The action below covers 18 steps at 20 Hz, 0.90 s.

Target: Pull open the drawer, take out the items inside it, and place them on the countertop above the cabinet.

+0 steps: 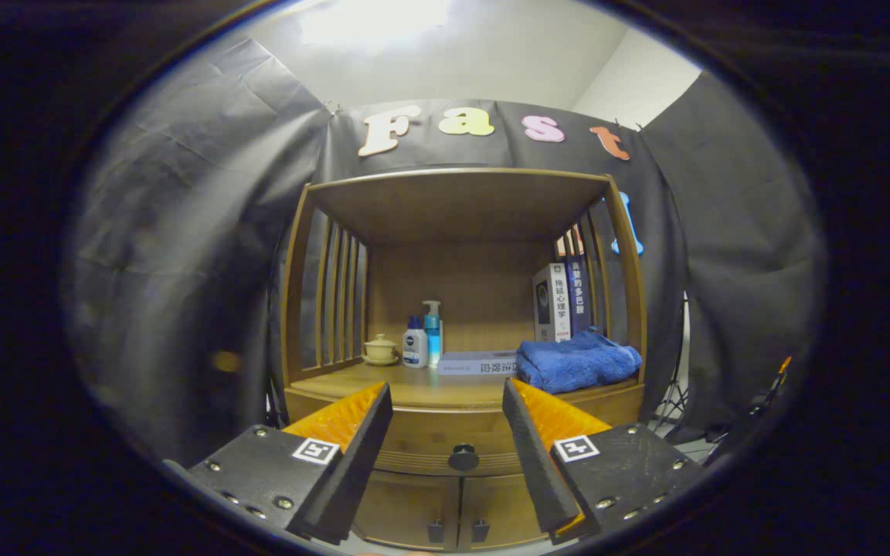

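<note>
Gripper view: hand-held gripper (447, 401) agape, drawer knob (463, 457) between.

The drawer knob (463, 457) is reached unobstructed between the spread fingers of the hand-held gripper (447, 398). Bench (414, 388) centre is left bare; a blue towel (578, 360) blocks right, bottles (422, 337) far left.

The wooden cabinet's countertop (414, 390) is carrying everything. At its back left a small lidded ceramic cup (380, 349) is sitting, two pump bottles (423, 340) just right of it. A flat book (477, 363) is lying mid-counter, a folded blue towel (578, 361) right, upright books (562, 301) behind. Below the countertop's front edge, the round dark drawer knob (463, 457) is sitting between the spread gripper (447, 401) fingers.
</note>
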Available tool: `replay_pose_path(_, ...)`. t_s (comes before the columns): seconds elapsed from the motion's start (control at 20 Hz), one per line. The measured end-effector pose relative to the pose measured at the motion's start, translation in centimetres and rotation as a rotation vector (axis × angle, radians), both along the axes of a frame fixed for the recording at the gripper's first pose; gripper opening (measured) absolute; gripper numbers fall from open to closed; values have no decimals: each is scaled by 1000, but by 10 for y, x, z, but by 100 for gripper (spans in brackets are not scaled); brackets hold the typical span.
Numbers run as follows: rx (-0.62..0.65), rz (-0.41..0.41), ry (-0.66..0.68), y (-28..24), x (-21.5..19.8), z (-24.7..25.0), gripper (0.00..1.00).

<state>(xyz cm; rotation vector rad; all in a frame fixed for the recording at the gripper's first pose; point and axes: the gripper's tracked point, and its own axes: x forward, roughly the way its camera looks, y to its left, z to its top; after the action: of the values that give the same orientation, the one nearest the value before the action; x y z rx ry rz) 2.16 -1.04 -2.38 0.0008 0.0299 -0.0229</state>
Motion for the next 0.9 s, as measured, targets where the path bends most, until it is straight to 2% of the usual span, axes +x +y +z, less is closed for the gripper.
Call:
replay_pose_path(0.3, -88, 41, -16, 13, 18, -2, 86)
replay_pose_path(0.45, -58, 61, 10, 19, 34, -15, 86)
replay_pose_path(0.6, 31, 46, 123, 14, 45, -47, 79)
replay_pose_path(0.9, 86, 12, 426, 3, 68, -132, 80)
